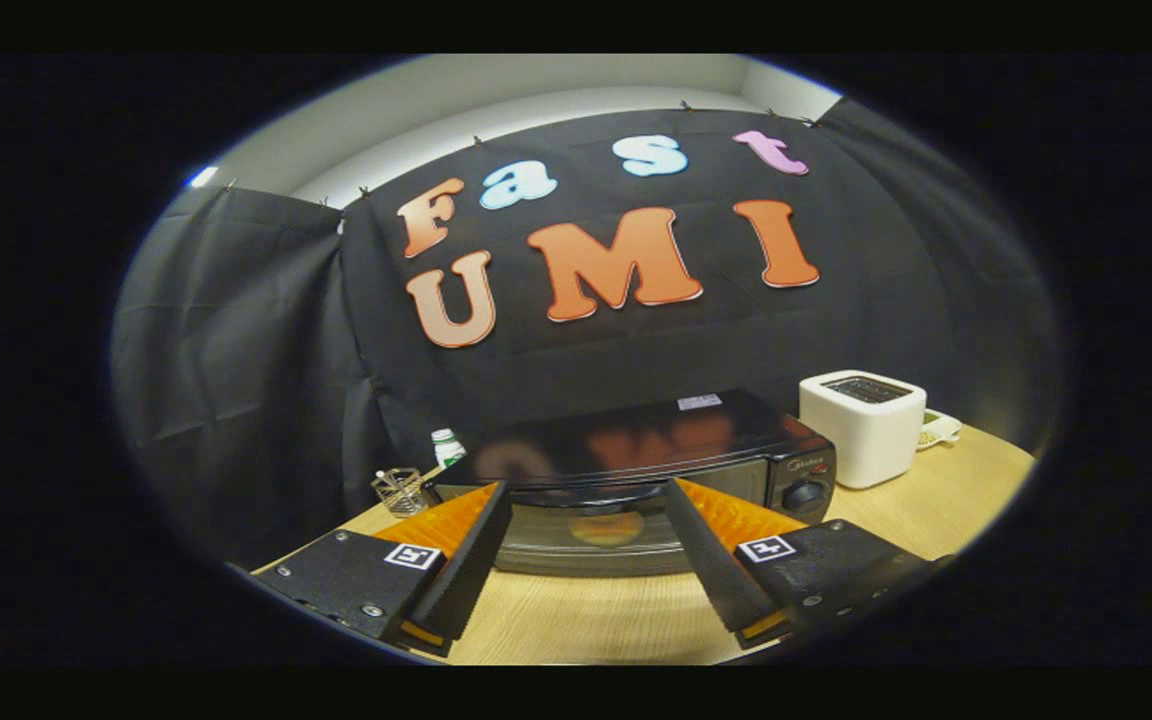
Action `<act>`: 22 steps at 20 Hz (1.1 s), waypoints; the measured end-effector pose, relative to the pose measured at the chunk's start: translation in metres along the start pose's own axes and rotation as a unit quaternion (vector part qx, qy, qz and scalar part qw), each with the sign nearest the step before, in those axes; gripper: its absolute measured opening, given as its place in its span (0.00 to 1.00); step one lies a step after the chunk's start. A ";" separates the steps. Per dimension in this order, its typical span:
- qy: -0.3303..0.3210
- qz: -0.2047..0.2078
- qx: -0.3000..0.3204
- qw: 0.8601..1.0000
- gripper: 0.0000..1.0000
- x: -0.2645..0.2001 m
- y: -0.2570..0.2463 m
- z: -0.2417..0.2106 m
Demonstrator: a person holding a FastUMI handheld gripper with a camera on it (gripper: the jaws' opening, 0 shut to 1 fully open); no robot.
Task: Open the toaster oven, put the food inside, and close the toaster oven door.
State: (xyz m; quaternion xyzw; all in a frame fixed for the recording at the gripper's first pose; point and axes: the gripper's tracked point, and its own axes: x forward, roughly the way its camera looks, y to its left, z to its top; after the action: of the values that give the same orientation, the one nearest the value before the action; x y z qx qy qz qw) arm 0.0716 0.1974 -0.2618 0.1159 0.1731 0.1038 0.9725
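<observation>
A black toaster oven (636, 440) stands on the wooden table (606, 620) just ahead of my fingers. Its glass door (596, 530) is up and shut, with a dark handle (591, 494) along its top edge. Through the glass a round brownish piece of food (607, 528) shows inside. A black knob (804, 495) sits on the oven's right panel. My gripper (586, 495) is open, its two fingertips spread wide in front of the door near the handle's ends, with nothing between them.
A white slot toaster (863, 425) stands right of the oven, a small dish (939, 430) behind it. Left of the oven are a wire holder (399, 490) and a white bottle with a green cap (448, 446). Black cloth walls close the back.
</observation>
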 end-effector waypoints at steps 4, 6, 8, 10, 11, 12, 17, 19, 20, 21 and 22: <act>-0.036 0.002 -0.032 0.999 0.93 -0.030 -0.001 0.026; -0.059 0.005 -0.057 0.997 0.93 -0.049 0.002 0.041; -0.084 0.005 -0.085 0.993 0.93 -0.070 0.003 0.054; -0.101 0.003 -0.091 0.991 0.94 -0.089 0.000 0.060; -0.107 0.006 -0.090 0.990 0.94 -0.098 0.001 0.062; -0.115 0.006 -0.086 0.990 0.94 -0.107 -0.001 0.065; -0.168 0.003 -0.090 0.982 0.95 -0.145 -0.012 0.083; -0.179 -0.005 -0.105 0.978 0.95 -0.156 -0.016 0.077; -0.185 -0.010 -0.115 0.976 0.95 -0.162 -0.018 0.077; -0.189 -0.017 -0.124 0.974 0.95 -0.167 -0.020 0.075; -0.191 -0.021 -0.132 0.972 0.95 -0.170 -0.021 0.074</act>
State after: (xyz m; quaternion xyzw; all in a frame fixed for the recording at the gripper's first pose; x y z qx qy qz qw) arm -0.0543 0.1221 -0.1462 0.0005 -0.0289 0.0807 0.9963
